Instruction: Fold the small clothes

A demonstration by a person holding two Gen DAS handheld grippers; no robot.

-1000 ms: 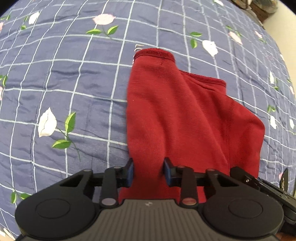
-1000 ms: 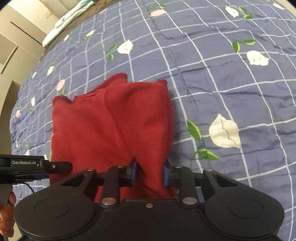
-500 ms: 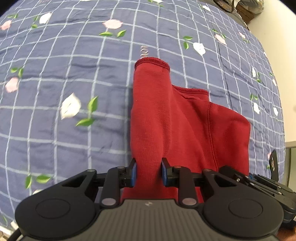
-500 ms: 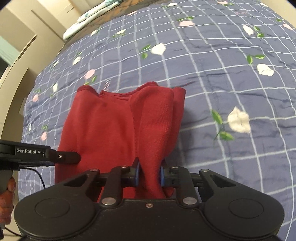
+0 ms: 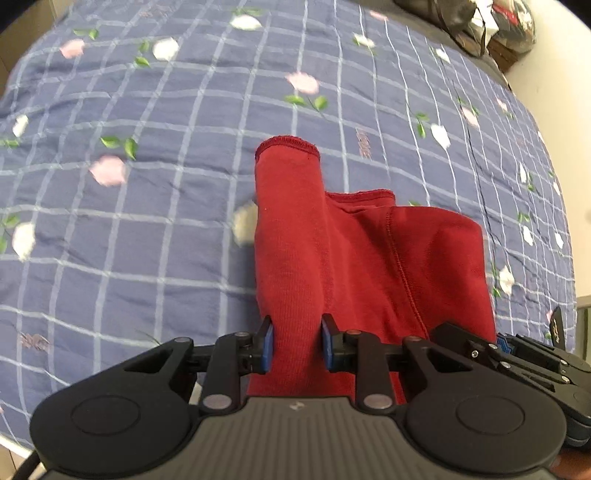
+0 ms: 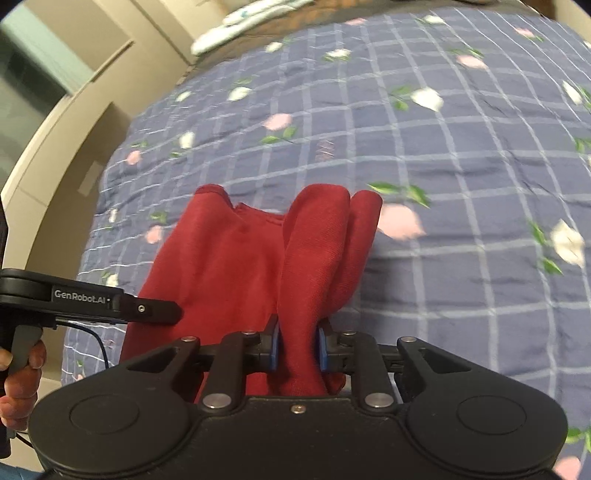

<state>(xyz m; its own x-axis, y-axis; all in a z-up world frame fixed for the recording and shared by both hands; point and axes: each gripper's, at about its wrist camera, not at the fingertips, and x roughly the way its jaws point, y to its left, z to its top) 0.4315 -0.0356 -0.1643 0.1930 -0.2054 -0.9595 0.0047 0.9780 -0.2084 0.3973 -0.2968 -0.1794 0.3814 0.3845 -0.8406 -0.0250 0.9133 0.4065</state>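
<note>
A small red knit garment (image 5: 351, 258) hangs from both grippers above the blue checked floral bedspread (image 5: 147, 221). My left gripper (image 5: 297, 345) is shut on one bunched edge of it, and a hemmed opening shows at its far end. My right gripper (image 6: 298, 347) is shut on the other bunched edge of the garment (image 6: 236, 266). In the left wrist view the right gripper (image 5: 517, 354) shows at the lower right. In the right wrist view the left gripper (image 6: 140, 306) shows at the left, held by a hand.
The bedspread (image 6: 461, 184) covers the bed in all directions. A pale wardrobe or wall (image 6: 55, 129) stands beyond the bed's left edge. Dark bags (image 5: 491, 26) lie at the far right corner. Folded light fabric (image 6: 251, 14) lies at the bed's far end.
Both grippers have risen with the garment, so the bed looks farther away and more of the room shows. The garment hangs longer and narrower between them. Both jaws stay shut.
</note>
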